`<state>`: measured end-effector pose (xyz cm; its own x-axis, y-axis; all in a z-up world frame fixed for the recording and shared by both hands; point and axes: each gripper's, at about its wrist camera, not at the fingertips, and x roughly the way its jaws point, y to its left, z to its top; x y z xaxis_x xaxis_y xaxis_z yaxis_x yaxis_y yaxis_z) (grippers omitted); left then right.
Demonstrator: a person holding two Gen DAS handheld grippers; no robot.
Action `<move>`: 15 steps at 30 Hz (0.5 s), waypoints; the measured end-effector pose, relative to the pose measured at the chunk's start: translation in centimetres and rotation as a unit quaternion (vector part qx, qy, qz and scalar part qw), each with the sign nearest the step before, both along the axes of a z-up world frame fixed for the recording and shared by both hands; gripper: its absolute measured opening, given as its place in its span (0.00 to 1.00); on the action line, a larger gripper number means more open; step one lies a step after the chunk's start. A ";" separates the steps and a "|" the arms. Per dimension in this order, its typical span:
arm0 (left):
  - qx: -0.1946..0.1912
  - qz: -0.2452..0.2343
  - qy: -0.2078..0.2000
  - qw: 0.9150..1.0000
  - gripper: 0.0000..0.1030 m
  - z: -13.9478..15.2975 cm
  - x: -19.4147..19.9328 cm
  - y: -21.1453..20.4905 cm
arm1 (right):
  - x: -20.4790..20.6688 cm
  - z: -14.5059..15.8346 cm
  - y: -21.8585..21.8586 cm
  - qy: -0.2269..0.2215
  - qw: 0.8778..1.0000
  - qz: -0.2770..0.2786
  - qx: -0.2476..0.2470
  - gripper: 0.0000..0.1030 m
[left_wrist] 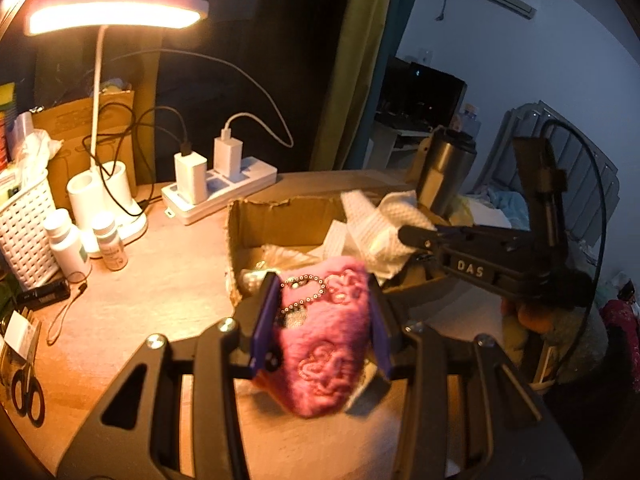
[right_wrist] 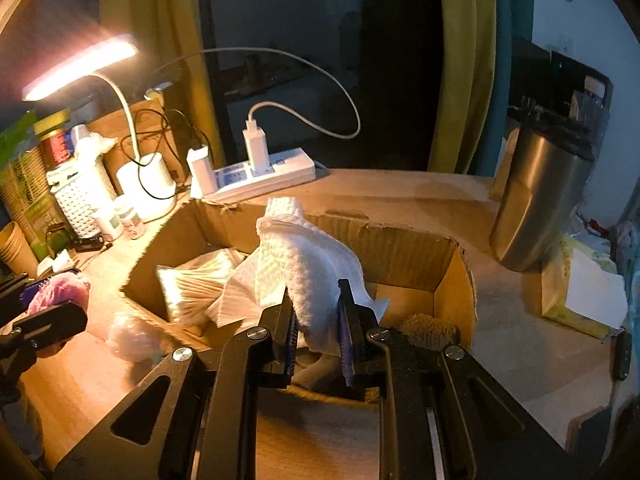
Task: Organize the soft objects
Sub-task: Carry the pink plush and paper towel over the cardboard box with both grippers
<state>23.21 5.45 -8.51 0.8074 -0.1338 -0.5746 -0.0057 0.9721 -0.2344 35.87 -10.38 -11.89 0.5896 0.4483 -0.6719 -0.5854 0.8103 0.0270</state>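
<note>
Nearest the left wrist camera, the left gripper [left_wrist: 322,320] is clamped on a fuzzy pink plush pouch with embroidered swirls and a beaded silver chain [left_wrist: 324,336], its purple pads pressed into both sides and the pouch held clear of the wooden desk top [left_wrist: 160,280], just short of the near wall of the open brown cardboard box [left_wrist: 280,220]. In the right wrist view, the right gripper [right_wrist: 316,320] is closed narrowly on a white waffle-textured cloth [right_wrist: 308,260], which stands up out of the jaws over the middle of the box. Inside the box lie a clear packet of pale sticks [right_wrist: 196,284], a flat sheet of white paper towel [right_wrist: 240,296] and, at the near right corner, a brown furry item [right_wrist: 428,328]; I cannot tell what that is. A crumpled pale plastic wad [right_wrist: 132,336] rests on the desk just outside the box's left wall. Further back stand a white power strip with chargers [right_wrist: 264,172], a lit white desk lamp [right_wrist: 80,64] and a steel tumbler [right_wrist: 536,208]. By my reading, the sorting is partly done: some items are boxed, while the pouch and cloth are both in hand and not yet placed.
</note>
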 end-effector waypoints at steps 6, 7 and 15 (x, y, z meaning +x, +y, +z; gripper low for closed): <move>0.007 -0.001 0.012 1.000 0.41 -0.5 2.0 -0.9 | 1.5 -1.6 0.3 0.015 1.000 0.005 -0.012 0.18; 0.009 -0.001 0.015 1.000 0.41 -0.7 2.4 -1.1 | 1.7 -1.9 0.4 0.016 1.000 0.005 -0.016 0.18; 0.015 -0.001 0.033 0.999 0.41 -1.5 5.4 -2.5 | 2.8 -3.3 -0.4 0.021 0.999 0.010 -0.032 0.19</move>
<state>28.58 2.94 -9.99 0.7674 -0.1175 -0.6303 -0.0186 0.9786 -0.2051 38.70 -10.81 -15.16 0.5514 0.4144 -0.7240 -0.6009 0.7993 -0.0001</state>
